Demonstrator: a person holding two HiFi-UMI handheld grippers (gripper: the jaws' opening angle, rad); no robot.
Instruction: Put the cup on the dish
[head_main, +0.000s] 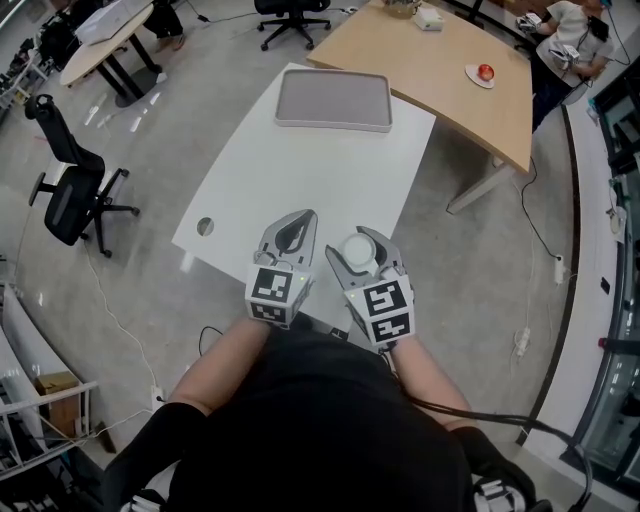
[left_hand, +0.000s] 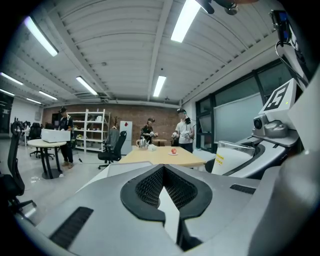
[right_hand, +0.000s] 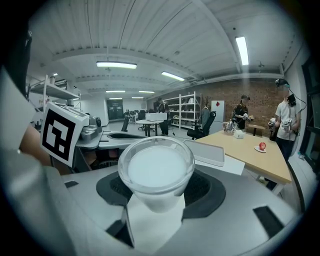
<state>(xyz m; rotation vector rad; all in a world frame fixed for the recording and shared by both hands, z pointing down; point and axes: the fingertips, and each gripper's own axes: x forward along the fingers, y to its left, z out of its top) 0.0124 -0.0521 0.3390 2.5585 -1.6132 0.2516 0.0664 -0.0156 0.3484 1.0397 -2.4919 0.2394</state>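
Note:
A clear plastic cup (head_main: 359, 250) with a frosted white inside is held above the near edge of the white table (head_main: 300, 180); my right gripper (head_main: 362, 256) is shut on it. In the right gripper view the cup (right_hand: 156, 167) stands upright between the dark pads, mouth towards the camera. A grey rectangular dish (head_main: 333, 100) lies at the table's far end, well ahead of both grippers, and shows beyond the cup (right_hand: 207, 152). My left gripper (head_main: 290, 236) hovers just left of the right one, shut and empty, its fingertips touching (left_hand: 163, 172). The cup (left_hand: 231, 156) shows at its right.
A wooden table (head_main: 450, 70) stands beyond, with a small plate bearing a red fruit (head_main: 482, 75). An office chair (head_main: 75, 190) sits on the floor at the left. The white table has a round hole (head_main: 205, 226) near its left corner. People stand at the back right.

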